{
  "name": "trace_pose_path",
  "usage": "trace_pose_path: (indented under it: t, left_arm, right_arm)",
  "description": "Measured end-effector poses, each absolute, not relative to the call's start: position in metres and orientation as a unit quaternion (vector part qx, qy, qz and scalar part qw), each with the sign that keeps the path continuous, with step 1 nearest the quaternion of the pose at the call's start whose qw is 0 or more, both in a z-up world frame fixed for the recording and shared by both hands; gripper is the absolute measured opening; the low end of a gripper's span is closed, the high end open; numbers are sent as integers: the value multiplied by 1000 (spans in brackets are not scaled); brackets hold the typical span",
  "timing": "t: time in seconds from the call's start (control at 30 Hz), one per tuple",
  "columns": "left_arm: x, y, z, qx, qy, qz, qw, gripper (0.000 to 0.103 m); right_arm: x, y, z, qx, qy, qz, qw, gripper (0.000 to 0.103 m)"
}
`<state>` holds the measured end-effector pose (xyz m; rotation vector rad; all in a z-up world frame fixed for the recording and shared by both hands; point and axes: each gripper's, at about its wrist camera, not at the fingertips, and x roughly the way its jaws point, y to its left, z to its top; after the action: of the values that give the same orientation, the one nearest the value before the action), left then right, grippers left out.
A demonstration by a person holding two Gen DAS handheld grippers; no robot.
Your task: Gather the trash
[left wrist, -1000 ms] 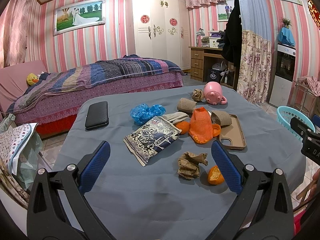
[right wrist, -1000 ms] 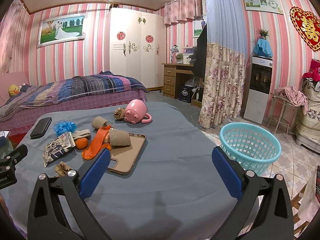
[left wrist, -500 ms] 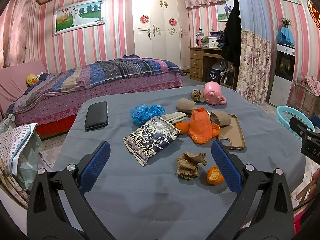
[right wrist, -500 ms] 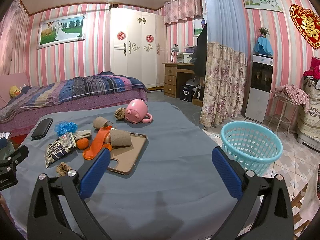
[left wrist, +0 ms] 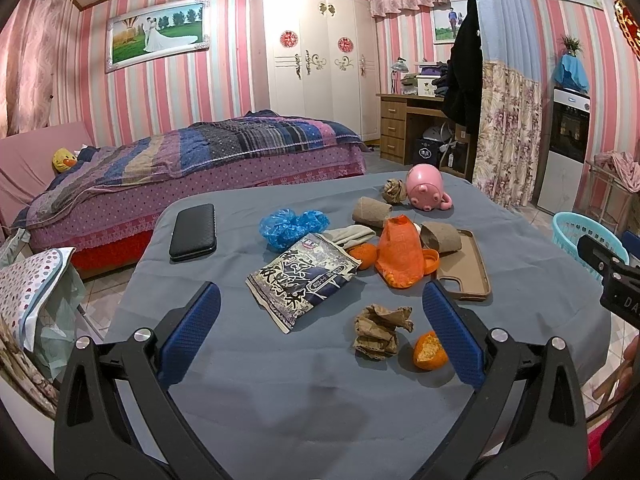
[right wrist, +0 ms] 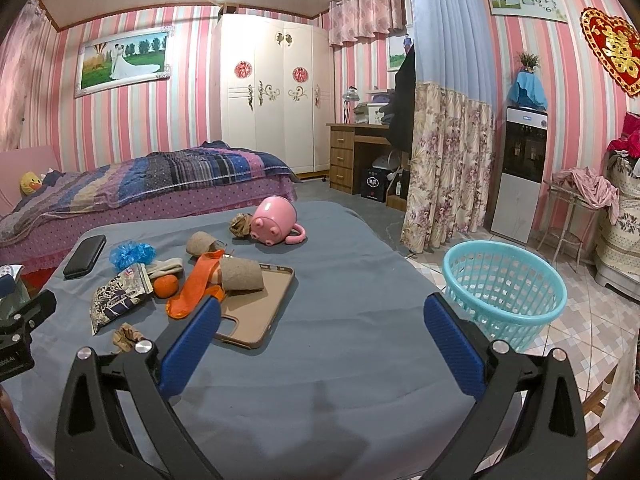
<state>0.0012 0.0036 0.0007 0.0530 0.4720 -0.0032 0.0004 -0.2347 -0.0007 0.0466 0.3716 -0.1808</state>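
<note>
Desk point(left wrist: 280, 392) count: two cardboard tubes point(left wrist: 371, 211) point(left wrist: 440, 237), two crumpled brown papers point(left wrist: 380, 330) point(left wrist: 394, 191), one snack packet point(left wrist: 302, 280), one blue bag point(left wrist: 292, 226), one pink mug point(left wrist: 425, 193), one basket point(right wrist: 504, 284).

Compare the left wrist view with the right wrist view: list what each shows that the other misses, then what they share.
Only the left wrist view: the orange peel piece beside the crumpled brown paper, and the open left gripper.

Only the right wrist view: the whole teal basket on the floor off the table's right side (the left view catches just its edge), and the open right gripper.

Both: the grey table, snack wrapper, orange bag, phone case, pink mug, blue plastic, black wallet.
</note>
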Motion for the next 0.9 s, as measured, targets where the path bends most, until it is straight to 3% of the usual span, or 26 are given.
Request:
trace_pose_path:
  t: [0.9]
  left_arm:
    - [5,19,-2,23,234,17,972,98]
  right_arm:
    - [7,-235,-7,26,181,-96,978,99]
